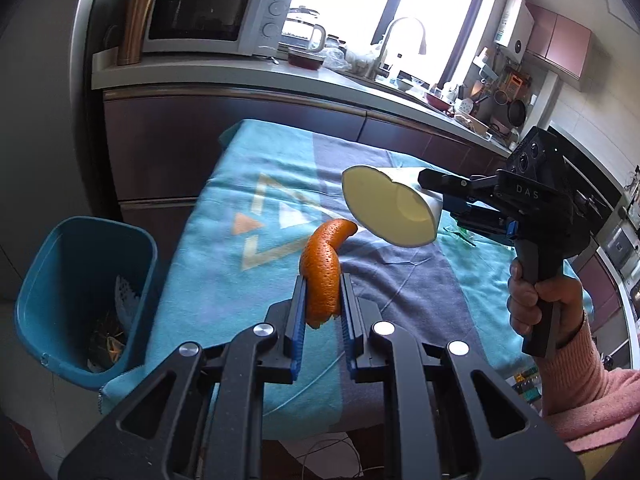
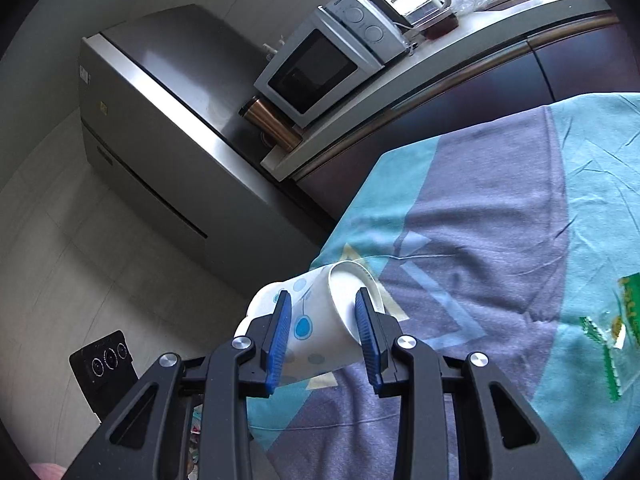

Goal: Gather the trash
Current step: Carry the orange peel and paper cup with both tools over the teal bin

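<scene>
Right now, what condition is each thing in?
Orange peel: clamped in left tongs.
Paper cup: squashed, clamped sideways in right tongs.
Blue bin: open, some trash inside.
Green wrapper: lying on tablecloth.
Microwave: door closed.

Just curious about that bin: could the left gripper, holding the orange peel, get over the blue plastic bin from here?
Probably yes. The left gripper holds the curled orange peel, and the open-topped blue plastic bin stands beside the table's edge with nothing between them.
</scene>
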Action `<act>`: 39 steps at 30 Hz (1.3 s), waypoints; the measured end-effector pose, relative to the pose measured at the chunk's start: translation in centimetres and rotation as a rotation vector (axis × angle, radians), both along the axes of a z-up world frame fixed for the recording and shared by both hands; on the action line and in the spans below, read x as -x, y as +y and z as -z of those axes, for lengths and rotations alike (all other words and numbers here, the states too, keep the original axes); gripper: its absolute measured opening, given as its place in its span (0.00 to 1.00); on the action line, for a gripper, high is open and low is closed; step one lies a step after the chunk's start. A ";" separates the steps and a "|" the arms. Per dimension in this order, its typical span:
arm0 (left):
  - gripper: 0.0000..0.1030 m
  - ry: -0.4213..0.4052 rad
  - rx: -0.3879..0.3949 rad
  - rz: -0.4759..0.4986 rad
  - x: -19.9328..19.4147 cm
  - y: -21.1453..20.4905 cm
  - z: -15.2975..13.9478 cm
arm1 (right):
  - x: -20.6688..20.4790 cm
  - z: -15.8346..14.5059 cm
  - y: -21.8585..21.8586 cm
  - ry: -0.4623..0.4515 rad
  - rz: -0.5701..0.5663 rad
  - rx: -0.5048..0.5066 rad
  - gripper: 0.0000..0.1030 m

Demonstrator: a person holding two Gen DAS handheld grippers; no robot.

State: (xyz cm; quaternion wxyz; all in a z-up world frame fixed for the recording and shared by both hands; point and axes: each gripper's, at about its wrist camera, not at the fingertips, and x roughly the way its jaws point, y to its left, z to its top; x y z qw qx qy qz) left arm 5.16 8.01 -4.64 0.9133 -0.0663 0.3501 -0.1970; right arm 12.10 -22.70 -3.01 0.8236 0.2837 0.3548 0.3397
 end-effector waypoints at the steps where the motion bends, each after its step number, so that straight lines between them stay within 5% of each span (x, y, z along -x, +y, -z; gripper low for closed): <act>1: 0.16 -0.002 0.000 -0.013 0.1 0.4 0.0 | -0.1 0.0 0.6 0.000 -0.013 0.003 0.30; 18: 0.16 -0.020 0.023 -0.262 2.0 10.5 -0.4 | -2.3 -1.0 11.4 -0.014 -0.210 0.059 0.30; 39: 0.16 0.024 0.016 -0.409 0.9 16.9 2.2 | -4.0 -0.5 21.3 0.006 -0.339 0.153 0.30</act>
